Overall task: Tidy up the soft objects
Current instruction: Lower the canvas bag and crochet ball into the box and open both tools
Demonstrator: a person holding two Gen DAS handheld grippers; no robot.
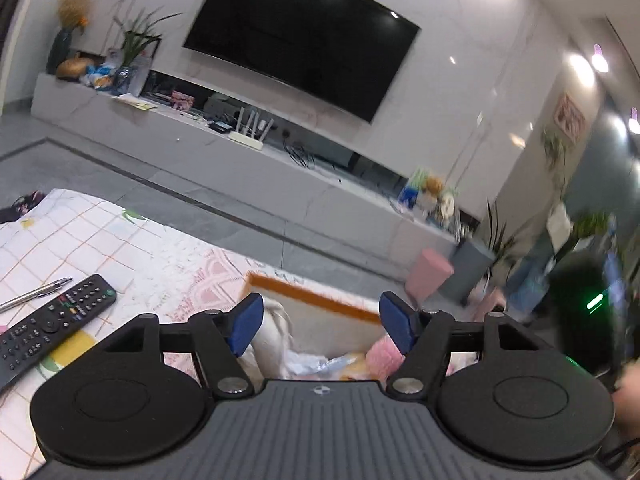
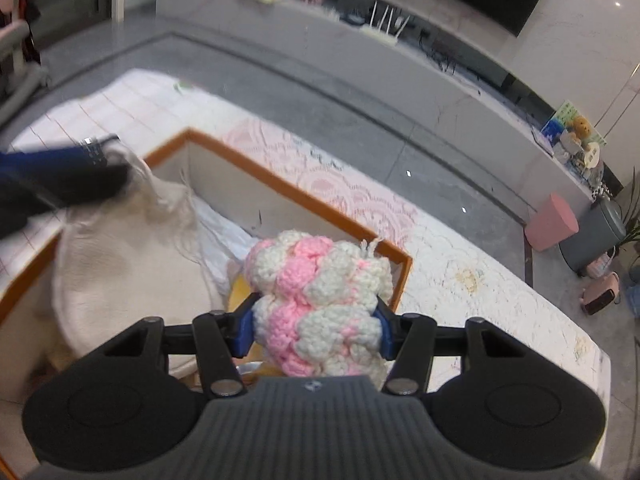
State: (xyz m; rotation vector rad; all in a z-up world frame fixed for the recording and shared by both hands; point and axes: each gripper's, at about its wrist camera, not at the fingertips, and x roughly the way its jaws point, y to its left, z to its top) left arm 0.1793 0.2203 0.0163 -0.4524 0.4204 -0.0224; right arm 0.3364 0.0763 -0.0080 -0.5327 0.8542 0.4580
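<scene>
Behind everything stands a living room with a grey tiled floor, a long low white TV bench and a big black television on the wall. Nearer, a counter under a white and pink lace cloth carries an open box with an orange rim and pale inner walls.

The right tongs are closed on a knitted pink and white bobble piece of yarn, one blue pad pressing each side of it. The piece sticks out forward from the tongs, so its long axis runs up the middle of the right wrist view. It hangs over the near right part of the box, with the far right corner of the rim just behind it. The way to the inside of the box is therefore down and a little toward the left of the frame.

The left tongs are wide open and hold nothing. In the right wrist view they appear at the left edge, touching or very close to a cream cloth bag that lies over the left side of the box; whether they touch it I cannot tell.

For the knitted piece the right hand is clearly the nearer one. I judge that lowering it beside the cream bag is the next step.

On the checked cloth in the lower left of the left wrist view lie a black remote control and a silver pen.
</scene>
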